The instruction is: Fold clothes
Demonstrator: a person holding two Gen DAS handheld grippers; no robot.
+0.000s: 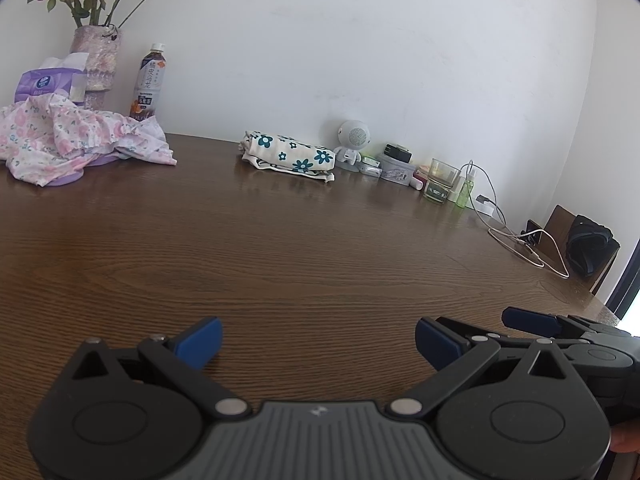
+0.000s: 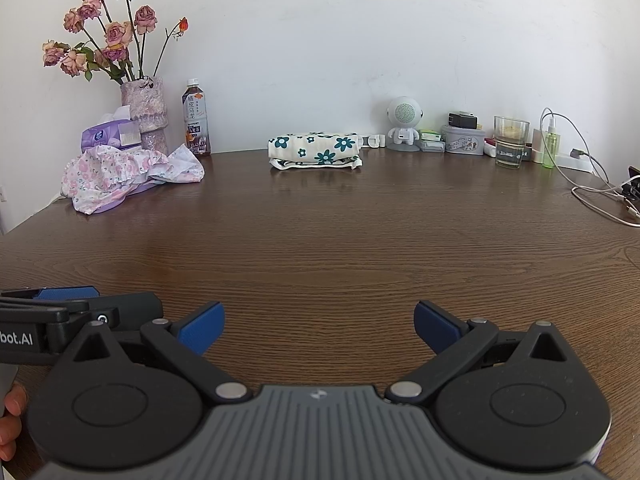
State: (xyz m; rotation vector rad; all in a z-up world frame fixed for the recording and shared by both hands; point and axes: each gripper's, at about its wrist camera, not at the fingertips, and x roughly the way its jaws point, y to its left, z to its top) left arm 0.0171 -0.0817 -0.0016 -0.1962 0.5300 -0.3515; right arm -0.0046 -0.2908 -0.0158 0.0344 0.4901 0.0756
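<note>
A crumpled pink-flowered garment lies in a heap at the table's far left. A folded cream cloth with teal flowers rests against the back wall. My left gripper hovers low over the near table edge, open, nothing between its blue pads. My right gripper sits beside it, also open and empty. In the left wrist view the right gripper's blue finger shows at the right; in the right wrist view the left gripper's finger shows at the left. Both grippers are far from the clothes.
On the brown wooden table, a vase of dried roses, a tissue pack and a tea bottle stand behind the heap. A robot-shaped speaker, tin, glass, spray bottle and charging cables line the back right.
</note>
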